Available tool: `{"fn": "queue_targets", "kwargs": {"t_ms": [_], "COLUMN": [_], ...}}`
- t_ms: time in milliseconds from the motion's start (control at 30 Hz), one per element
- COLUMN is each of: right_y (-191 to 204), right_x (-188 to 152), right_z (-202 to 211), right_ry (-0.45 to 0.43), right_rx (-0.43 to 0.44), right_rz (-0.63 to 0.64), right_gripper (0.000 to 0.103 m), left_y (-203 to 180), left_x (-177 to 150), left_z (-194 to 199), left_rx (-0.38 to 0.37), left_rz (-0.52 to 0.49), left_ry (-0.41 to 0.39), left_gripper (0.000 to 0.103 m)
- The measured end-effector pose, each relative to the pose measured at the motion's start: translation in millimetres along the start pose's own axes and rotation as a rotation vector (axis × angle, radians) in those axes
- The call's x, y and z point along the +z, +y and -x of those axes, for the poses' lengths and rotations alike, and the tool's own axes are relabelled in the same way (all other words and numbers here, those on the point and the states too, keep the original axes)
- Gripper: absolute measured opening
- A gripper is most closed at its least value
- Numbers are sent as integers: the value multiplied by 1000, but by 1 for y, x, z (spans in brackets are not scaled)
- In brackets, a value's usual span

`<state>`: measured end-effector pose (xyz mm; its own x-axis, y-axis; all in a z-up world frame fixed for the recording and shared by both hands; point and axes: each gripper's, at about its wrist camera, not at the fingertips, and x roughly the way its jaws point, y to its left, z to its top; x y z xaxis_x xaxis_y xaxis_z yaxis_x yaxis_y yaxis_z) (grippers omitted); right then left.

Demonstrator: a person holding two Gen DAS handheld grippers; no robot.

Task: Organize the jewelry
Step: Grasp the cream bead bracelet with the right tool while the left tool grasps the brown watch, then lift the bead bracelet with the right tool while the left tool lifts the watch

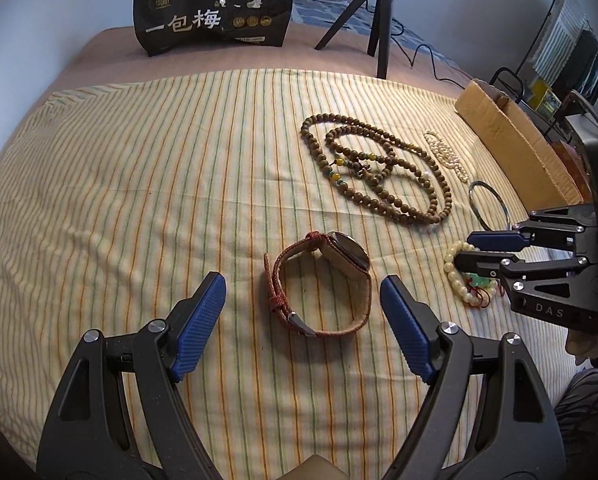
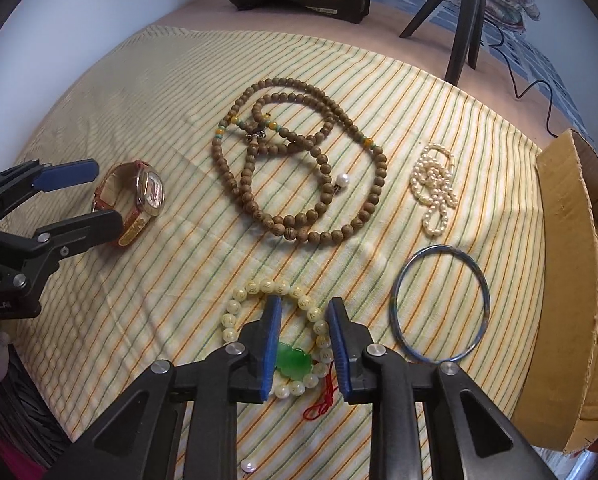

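Observation:
A watch [image 1: 331, 252] with a woven red-brown strap lies on its side on the striped cloth [image 1: 139, 180]. My left gripper [image 1: 303, 284] stands open around it, one blue pad on each side and neither touching. From the right wrist view the watch [image 2: 149, 194] lies by the left gripper [image 2: 107, 196]. A cream bead bracelet [image 2: 229, 320] with a green pendant [image 2: 295, 362] lies flat under my right gripper [image 2: 305, 304]. Its jaws are narrow, straddling the pendant and the bracelet's right side, and I see no firm press. In the left wrist view the right gripper [image 1: 466, 249] hovers over the bracelet [image 1: 453, 268].
A long wooden bead necklace [image 2: 279, 230] is coiled mid-cloth, with a pearl strand [image 2: 435, 184] and a thin bangle [image 2: 443, 247] to its right. A cardboard box [image 2: 567, 240] lines the right edge. A black snack bag [image 1: 211, 12] and a tripod [image 1: 379, 20] stand behind. A loose pearl [image 2: 247, 466] lies near me.

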<state>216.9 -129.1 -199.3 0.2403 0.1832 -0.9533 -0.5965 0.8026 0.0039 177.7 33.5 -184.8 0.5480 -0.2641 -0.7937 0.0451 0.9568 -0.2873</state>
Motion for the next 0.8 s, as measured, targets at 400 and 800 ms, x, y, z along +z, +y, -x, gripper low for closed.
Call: {"fn": "queue_targets", "kwargs": {"t_ms": [400, 800], "right_y": [-3, -8], "right_x": [2, -14], "right_z": [-3, 26], "right_ry": [-8, -72], "right_rx": [5, 23], "right_rz": [18, -25], "right_gripper": [5, 5], "left_y": [-5, -3], "left_x": [-1, -4], "left_z": [-14, -5], "left_rx": [20, 20], "left_rz": [-31, -25], "left_ry": [13, 0], "left_gripper": [69, 57]}}
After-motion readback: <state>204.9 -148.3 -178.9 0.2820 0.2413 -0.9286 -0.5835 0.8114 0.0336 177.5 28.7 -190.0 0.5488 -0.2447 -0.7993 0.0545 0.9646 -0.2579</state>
